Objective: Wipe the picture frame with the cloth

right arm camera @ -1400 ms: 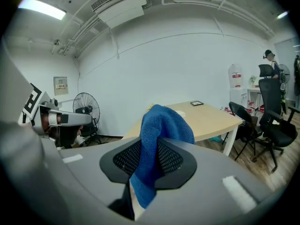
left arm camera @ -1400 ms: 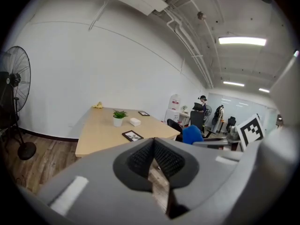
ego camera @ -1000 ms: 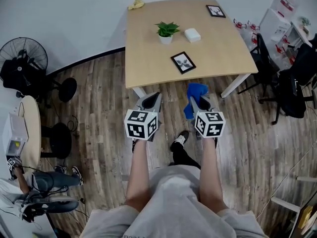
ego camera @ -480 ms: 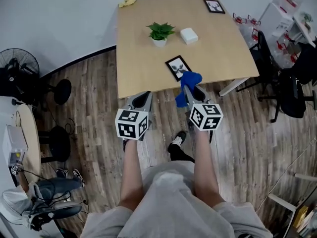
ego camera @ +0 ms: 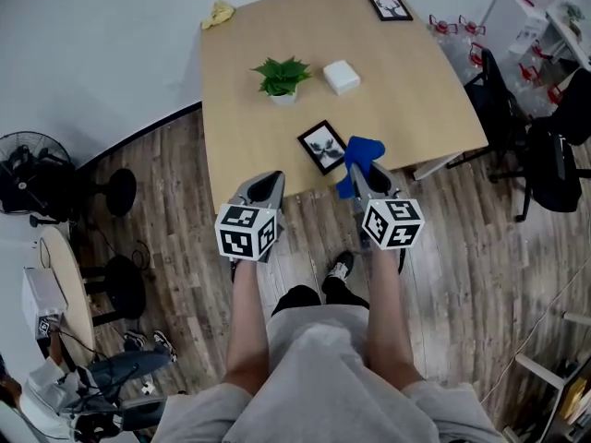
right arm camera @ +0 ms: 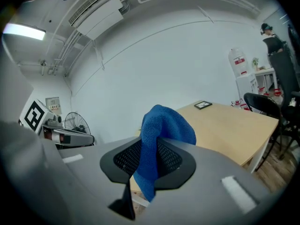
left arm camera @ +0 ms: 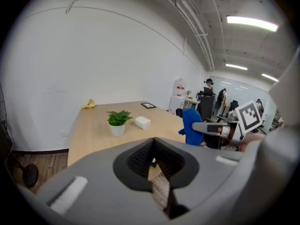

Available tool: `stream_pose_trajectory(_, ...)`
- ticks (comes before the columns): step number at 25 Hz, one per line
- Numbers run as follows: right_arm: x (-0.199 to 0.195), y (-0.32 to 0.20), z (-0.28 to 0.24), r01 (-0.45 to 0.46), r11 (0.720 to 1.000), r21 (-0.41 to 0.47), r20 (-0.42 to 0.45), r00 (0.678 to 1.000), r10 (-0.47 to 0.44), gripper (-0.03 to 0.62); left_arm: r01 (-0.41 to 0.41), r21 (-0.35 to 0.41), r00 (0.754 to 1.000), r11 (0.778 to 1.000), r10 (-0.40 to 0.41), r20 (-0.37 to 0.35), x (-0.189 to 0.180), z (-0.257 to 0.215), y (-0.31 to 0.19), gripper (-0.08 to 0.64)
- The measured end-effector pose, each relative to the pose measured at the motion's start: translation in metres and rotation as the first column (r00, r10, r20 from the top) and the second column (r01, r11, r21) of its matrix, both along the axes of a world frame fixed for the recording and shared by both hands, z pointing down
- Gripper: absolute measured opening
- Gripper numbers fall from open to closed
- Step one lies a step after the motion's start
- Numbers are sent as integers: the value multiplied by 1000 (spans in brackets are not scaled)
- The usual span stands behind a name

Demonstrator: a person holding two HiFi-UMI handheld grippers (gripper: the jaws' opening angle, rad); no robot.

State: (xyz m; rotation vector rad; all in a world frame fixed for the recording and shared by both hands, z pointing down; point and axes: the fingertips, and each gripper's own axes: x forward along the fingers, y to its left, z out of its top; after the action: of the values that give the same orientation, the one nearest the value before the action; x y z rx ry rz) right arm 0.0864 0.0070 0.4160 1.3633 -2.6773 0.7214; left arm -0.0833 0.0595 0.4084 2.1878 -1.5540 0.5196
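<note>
Grippers carried up to table (ego camera: 416,90) edge since before | right gripper (ego camera: 365,179) pinching blue cloth (ego camera: 362,153) | left gripper (ego camera: 265,185) pressed together, empty | picture frame (ego camera: 322,146) flat near front edge, just left of cloth; right gripper nearer.

No legible text or numbers. Cube (ego camera: 247,232) on left gripper (ego camera: 267,184), cube (ego camera: 392,223) on right gripper (ego camera: 359,173) — black-and-white square patterns only. Wall notice (right arm camera: 53,104) — print too small to read.

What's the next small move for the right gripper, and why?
Probably ease the right gripper forward and left, lowering the blue cloth onto the near picture frame. The jaws are shut on the cloth, which hangs just right of the frame at the table edge, apparently not touching it.
</note>
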Motion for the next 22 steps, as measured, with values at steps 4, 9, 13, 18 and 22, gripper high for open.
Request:
stream_pose_trajectory(4, 25, -9, 10, -30, 999, -31, 18, 999, 31, 72, -33, -34, 999, 999, 33, 12, 14, 13, -16, 51)
stream_pose_trajectory(9, 43, -11, 16, -78, 996, -42, 46, 996, 80, 72, -64, -66, 998, 996, 63, -9, 23, 28, -26, 51)
stream_pose_trajectory(13, 48, -15, 22, -106, 993, -60, 35, 993, 109, 72, -119, -93, 993, 988, 119, -7, 30, 38, -34, 51)
stream_pose_trajectory(18, 60, -30, 23, -167, 984, -69, 48, 984, 170, 72, -150, -99, 988, 984, 146, -40, 34, 51, -54, 51)
stream_pose_trajectory(22, 53, -42, 26, -171, 983, -70, 32, 984, 174, 72, -175, -153, 985, 973, 173, -24, 34, 82, -63, 51)
